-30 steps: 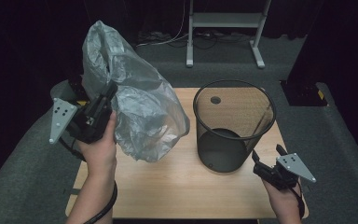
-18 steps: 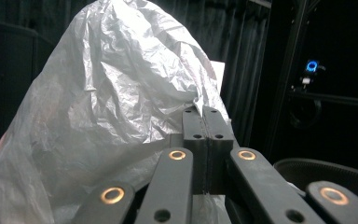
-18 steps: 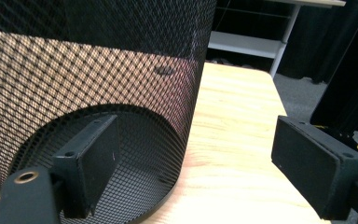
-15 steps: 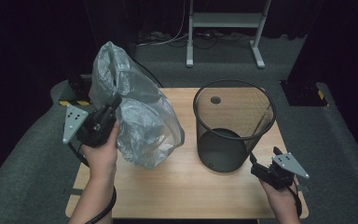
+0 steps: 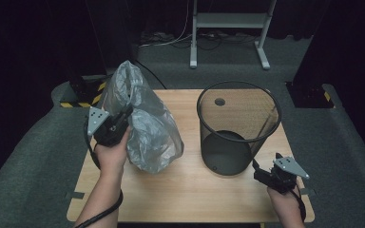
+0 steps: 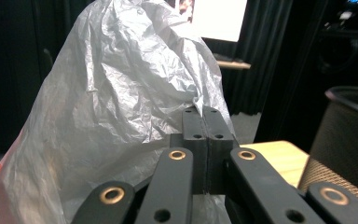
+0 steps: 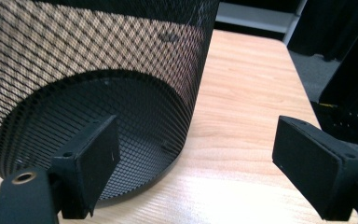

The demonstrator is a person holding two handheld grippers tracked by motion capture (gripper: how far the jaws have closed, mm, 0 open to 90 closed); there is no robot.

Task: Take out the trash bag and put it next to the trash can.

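High view: the wooden tabletop (image 5: 190,190) is seen from above, ringed by grey carpet. On its right half a black mesh wastebasket (image 5: 237,128) is stood upright, and its round base is seen through the wire wall. On the left half a crumpled grey plastic bag (image 5: 147,128) is held up, with its lower end bulging down close to the tabletop and well apart from the wastebasket. The bag is pinched at its left edge by the left hand-held gripper (image 5: 126,113), whose jaws are clenched together on the thin film in the left gripper view. The right hand-held gripper (image 5: 255,171) is held low just beside the foot of the wastebasket, with its jaws spread wide and nothing gripped between them
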